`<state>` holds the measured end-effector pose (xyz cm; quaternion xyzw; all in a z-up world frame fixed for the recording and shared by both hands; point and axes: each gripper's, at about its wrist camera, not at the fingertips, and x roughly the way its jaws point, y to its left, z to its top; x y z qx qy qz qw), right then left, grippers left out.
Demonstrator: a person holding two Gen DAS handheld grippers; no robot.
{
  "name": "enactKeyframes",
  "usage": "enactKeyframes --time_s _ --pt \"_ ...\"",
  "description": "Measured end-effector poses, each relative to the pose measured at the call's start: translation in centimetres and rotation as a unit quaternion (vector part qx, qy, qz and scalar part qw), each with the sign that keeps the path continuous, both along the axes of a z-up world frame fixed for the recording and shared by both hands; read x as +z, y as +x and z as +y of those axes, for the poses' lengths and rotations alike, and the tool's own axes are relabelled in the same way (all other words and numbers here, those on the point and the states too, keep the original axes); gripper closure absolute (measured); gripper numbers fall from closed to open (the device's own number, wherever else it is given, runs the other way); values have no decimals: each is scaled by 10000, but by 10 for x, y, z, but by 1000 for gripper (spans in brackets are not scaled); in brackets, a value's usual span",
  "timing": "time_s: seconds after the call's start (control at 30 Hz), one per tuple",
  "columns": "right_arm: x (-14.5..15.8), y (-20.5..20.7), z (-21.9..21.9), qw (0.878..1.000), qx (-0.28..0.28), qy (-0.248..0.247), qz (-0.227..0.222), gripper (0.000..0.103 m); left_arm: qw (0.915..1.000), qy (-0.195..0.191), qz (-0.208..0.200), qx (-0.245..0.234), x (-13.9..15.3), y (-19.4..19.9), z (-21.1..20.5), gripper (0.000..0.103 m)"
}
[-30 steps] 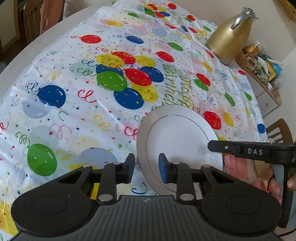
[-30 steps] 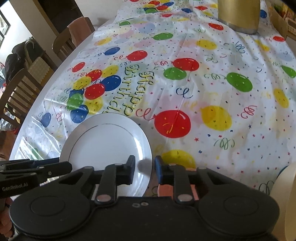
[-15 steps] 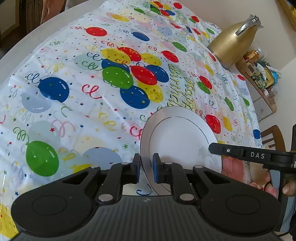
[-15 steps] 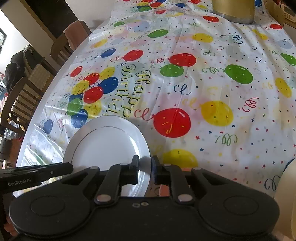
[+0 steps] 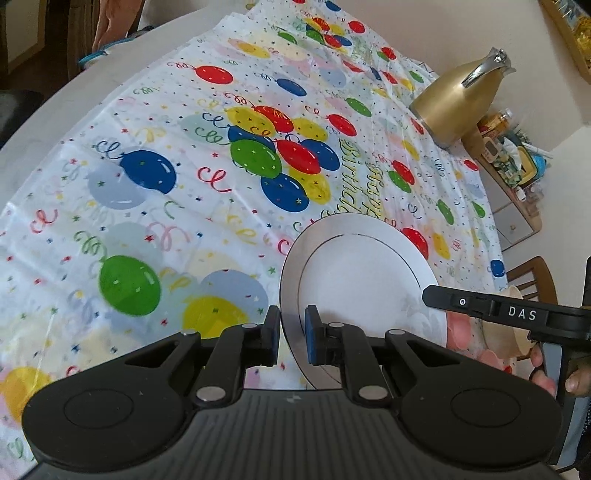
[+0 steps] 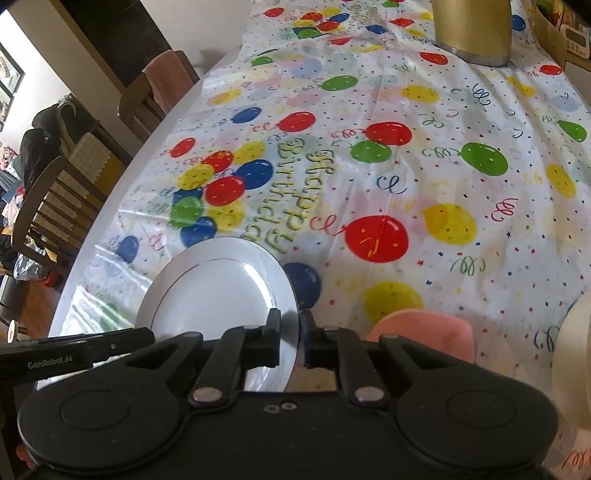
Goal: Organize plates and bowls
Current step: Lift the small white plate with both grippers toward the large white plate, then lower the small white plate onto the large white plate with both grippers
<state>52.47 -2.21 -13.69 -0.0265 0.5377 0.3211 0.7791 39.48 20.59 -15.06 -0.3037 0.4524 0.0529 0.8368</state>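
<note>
A white plate [image 5: 362, 280] with a thin dark ring hangs just above the balloon tablecloth [image 5: 155, 206], gripped from both sides. My left gripper [image 5: 291, 325] is shut on its left rim, the blue pads pressing the edge. In the right wrist view the same plate [image 6: 218, 291] has its right rim pinched by my right gripper [image 6: 291, 328], also shut. A pink dish [image 6: 421, 332] lies on the cloth just right of that gripper. A cream bowl [image 5: 517, 325] sits past the plate's right side, and a hand holds the right gripper there.
A gold jug [image 5: 458, 107] stands at the far end of the table, also in the right wrist view as the gold jug [image 6: 472, 29]. Wooden chairs [image 6: 48, 206] line the left side. A cluttered shelf [image 5: 513, 162] stands beyond the jug. A cream rim [image 6: 576, 339] shows at the right.
Both grippers' jaws closed onto opposite rims of the plate. The plate then rose a little off the cloth, and the pink dish came into the right wrist view.
</note>
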Motion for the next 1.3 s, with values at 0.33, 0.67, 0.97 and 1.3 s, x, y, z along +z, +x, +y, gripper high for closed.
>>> enactKeyframes --time_s 0.33,0.67,0.97,1.3 --pt "35 -41 0 9997 45 164 -146 94 9997 0 -232 -68 33 -44 4 90" --pt "55 -96 6 9994 28 218 -271 94 9995 134 -256 -142 51 -99 8 90" --pt "60 -157 14 9993 57 291 -248 94 9996 203 -177 -126 58 -160 19 90" --pt "51 -225 20 9991 73 409 -65 95 9999 149 -32 -66 48 -226 32 90"
